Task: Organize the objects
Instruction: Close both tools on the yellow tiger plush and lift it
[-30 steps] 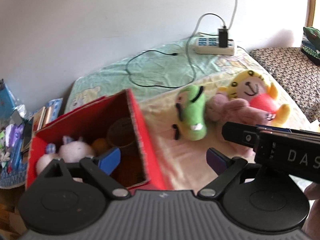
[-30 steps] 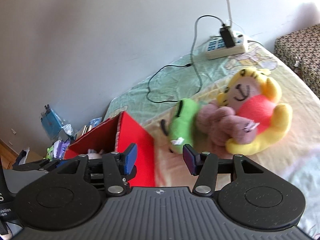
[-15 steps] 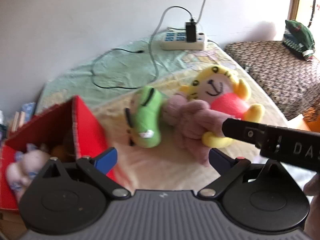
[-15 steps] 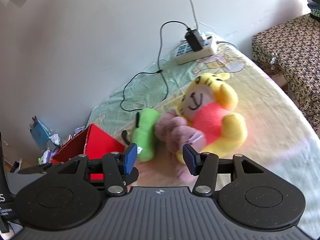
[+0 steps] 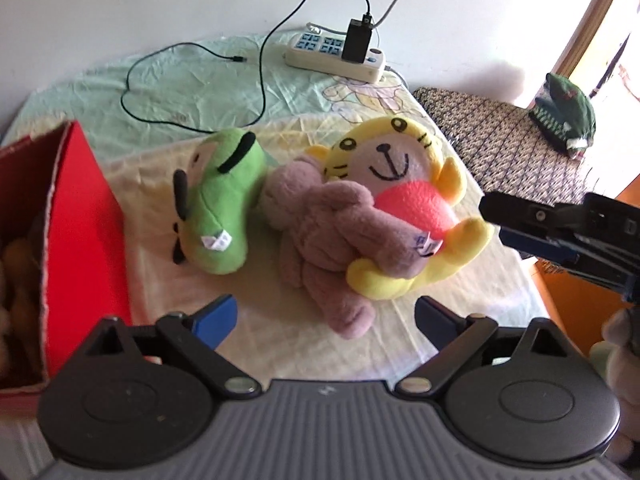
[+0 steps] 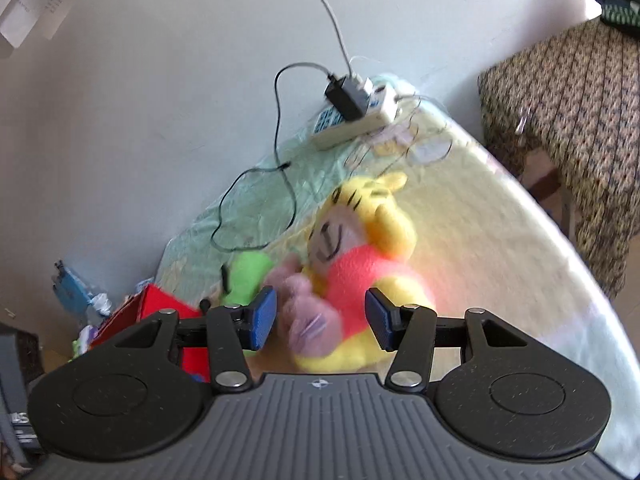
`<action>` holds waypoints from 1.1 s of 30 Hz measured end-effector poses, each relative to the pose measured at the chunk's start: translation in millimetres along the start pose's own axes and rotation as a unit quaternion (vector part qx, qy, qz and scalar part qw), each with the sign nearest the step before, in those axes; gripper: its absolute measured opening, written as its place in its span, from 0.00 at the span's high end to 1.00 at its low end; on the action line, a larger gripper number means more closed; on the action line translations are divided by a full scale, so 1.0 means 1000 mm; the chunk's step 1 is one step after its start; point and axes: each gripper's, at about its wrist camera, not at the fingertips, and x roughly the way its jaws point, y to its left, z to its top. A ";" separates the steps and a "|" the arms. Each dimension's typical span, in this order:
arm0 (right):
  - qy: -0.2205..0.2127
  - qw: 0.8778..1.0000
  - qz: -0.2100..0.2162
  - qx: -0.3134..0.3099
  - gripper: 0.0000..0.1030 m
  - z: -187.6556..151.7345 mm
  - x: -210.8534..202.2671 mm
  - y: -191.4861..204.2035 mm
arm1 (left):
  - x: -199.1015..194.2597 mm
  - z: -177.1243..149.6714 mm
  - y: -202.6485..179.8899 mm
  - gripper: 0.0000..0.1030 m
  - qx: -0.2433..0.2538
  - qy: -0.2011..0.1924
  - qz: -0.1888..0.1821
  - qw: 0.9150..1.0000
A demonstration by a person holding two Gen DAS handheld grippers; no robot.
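On the bed (image 5: 168, 92), mid-sheet, green toy (image 5: 218, 204) touching mauve toy (image 5: 328, 232) draped over yellow tiger (image 5: 394, 168), red box (image 5: 76, 216) at left edge, left gripper (image 5: 324, 316) open and empty, right gripper (image 6: 320, 318) open above the mauve toy.

**Three plush toys in a row beside the box**

On the bed (image 5: 280, 344), the frog plush (image 5: 218, 204) lies leftmost, with the box (image 5: 86, 224) to its left at the bed's edge. The bear plush (image 5: 328, 236) lies right of the frog, touching it, and rests partly over the tiger plush (image 5: 404, 184) on the right. Behind them, a cable (image 5: 192, 80) loops across the sheet to the power strip (image 5: 334, 58) near the wall. A patterned seat (image 5: 504, 140) stands right of the bed, with a cap (image 5: 564, 114) on it.
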 end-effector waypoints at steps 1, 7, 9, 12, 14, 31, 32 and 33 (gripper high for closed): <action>-0.005 1.000 -0.008 -0.001 0.48 0.003 0.002 -0.004 | -0.002 0.001 0.002 0.08 -0.004 -0.004 -0.009 1.000; 0.004 0.998 -0.038 0.041 0.48 0.021 0.029 -0.042 | -0.009 0.011 -0.006 0.09 0.009 -0.035 -0.044 0.998; 0.018 0.998 -0.027 0.046 0.47 0.023 0.041 -0.049 | -0.006 0.014 -0.012 0.09 0.017 -0.036 -0.054 0.998; 0.057 0.996 0.001 0.064 0.47 0.025 0.063 -0.058 | -0.002 0.019 -0.019 0.09 0.028 -0.040 -0.072 0.996; 0.070 0.995 0.009 0.077 0.47 0.025 0.075 -0.063 | 0.001 0.022 -0.023 0.09 0.035 -0.045 -0.087 0.995; 0.092 0.990 0.063 0.086 0.63 0.025 0.098 -0.072 | 0.037 0.034 -0.037 0.09 0.056 -0.017 -0.087 0.994; 0.089 0.990 0.061 0.091 0.63 0.024 0.094 -0.075 | 0.036 0.034 -0.038 0.09 0.059 -0.019 -0.090 0.994; 0.086 0.990 0.059 0.094 0.63 0.024 0.091 -0.078 | 0.033 0.033 -0.040 0.09 0.063 -0.021 -0.093 0.993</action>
